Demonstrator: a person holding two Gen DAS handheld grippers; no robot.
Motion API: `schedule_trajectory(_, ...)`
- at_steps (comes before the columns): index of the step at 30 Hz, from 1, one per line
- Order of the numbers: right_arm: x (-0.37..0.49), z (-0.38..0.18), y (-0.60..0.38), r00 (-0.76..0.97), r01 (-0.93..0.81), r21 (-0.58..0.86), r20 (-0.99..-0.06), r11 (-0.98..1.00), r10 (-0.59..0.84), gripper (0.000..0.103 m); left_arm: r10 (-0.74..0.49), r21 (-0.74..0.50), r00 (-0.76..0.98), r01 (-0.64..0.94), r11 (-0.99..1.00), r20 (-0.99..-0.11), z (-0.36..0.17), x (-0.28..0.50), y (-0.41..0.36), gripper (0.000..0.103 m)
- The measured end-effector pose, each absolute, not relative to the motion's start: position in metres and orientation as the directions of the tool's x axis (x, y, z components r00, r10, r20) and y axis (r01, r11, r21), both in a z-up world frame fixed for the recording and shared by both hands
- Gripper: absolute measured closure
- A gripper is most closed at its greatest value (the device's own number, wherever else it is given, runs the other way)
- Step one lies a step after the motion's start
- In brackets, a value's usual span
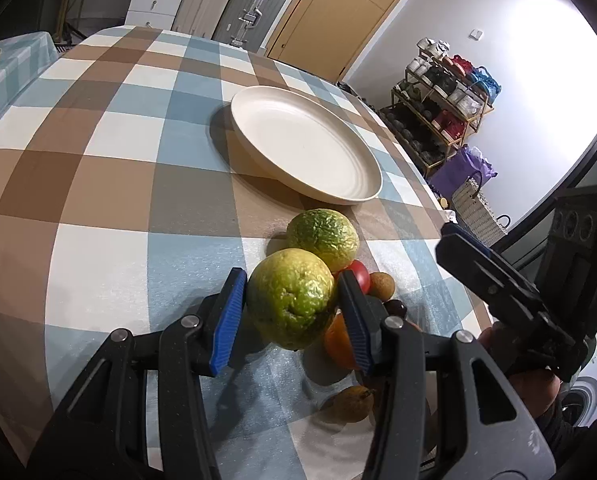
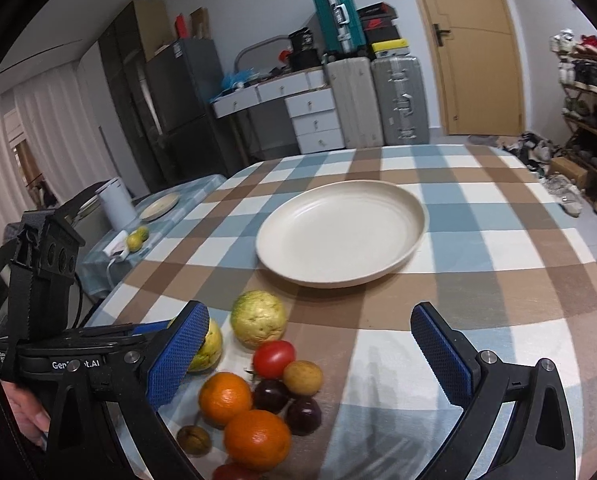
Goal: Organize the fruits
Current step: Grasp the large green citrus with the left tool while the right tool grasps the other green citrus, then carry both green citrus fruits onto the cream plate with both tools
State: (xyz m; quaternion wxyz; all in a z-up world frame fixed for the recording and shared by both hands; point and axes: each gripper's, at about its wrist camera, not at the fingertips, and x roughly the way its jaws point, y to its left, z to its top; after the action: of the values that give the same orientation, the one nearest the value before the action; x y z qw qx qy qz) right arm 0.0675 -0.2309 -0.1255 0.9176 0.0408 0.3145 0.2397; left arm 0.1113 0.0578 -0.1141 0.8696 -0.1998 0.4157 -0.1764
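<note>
Between the blue pads of the left gripper (image 1: 292,312) a green-yellow guava (image 1: 292,298) is clamped at its widest part, so that the round fruit cannot roll out; it appears lifted just clear of the checked tablecloth (image 1: 110,184). Just beyond it a second guava (image 1: 324,238) is seen, with a tomato (image 2: 273,358), two oranges (image 2: 225,398), dark plums (image 2: 303,415) and a small brown fruit (image 2: 303,377) heaped close by at the near edge. Farther off, an empty cream plate (image 1: 354,196) is set, judged to be the destination. To the right, the right gripper (image 2: 312,364) is held with jaws wide apart over the heap, gripping nothing.
</note>
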Motion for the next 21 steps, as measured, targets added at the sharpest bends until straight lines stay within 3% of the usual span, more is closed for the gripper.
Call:
schedule_trajectory(11, 0.097, -0.141, -0.203, 0.566, -0.434, 0.297, -0.644, 0.85, 0.514, 0.001, -0.42, -0.456, 0.625, 0.113, 0.883, -0.658, -0.111, 0.1, 0.077, 0.059)
schedule_trajectory(17, 0.108, -0.151, -0.189, 0.514, -0.438, 0.314, -0.682, 0.843, 0.521, 0.009, -0.4, -0.447, 0.641, 0.099, 0.889, -0.655, -0.109, 0.098, 0.088, 0.059)
schedule_trajectory(21, 0.112, -0.157, -0.179, 0.491, -0.435, 0.304, -0.709, 0.848, 0.506, 0.027, -0.389, -0.446, 0.649, 0.085, 0.891, -0.654, -0.111, 0.095, 0.094, 0.059)
